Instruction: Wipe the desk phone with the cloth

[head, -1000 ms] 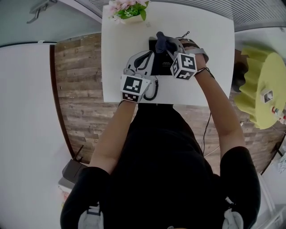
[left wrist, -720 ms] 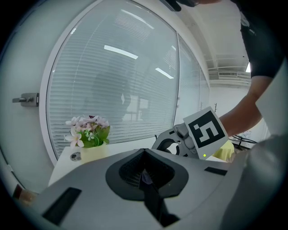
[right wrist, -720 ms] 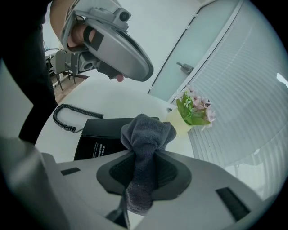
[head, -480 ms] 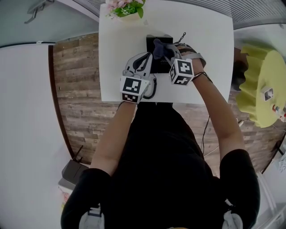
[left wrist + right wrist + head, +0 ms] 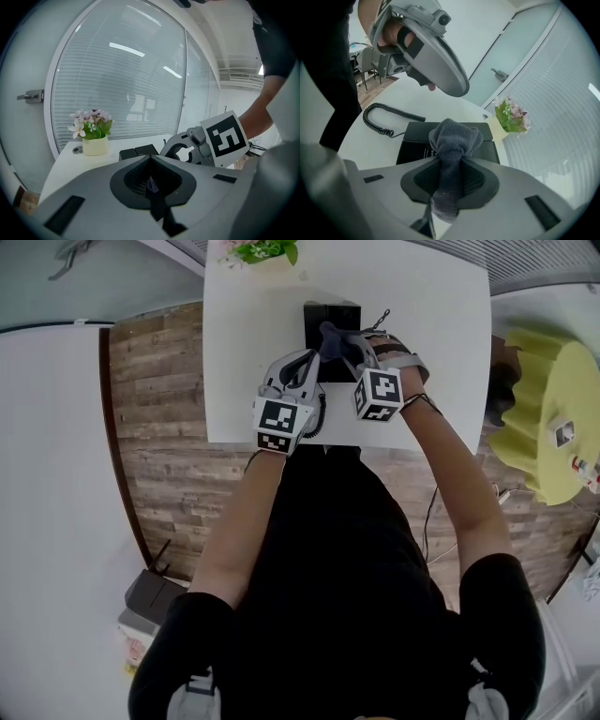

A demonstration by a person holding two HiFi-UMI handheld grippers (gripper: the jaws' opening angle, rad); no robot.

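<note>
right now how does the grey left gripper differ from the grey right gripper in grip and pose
The right gripper is shut on the dark grey cloth; the left gripper is shut on nothing. The right gripper looks down on the black desk phone; the left gripper looks level across the white table. Both are closed.

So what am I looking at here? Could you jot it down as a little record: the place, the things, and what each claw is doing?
place: white table by a glass wall with blinds
phone: black desk phone, its coiled cord lying on the table
cloth: dark grey cloth, bunched up, just above the phone
right side: right claw shut on the cloth
left side: left claw shut, raised beside the phone, nothing clearly in it
also there: potted flowers at the table's far edge
</note>
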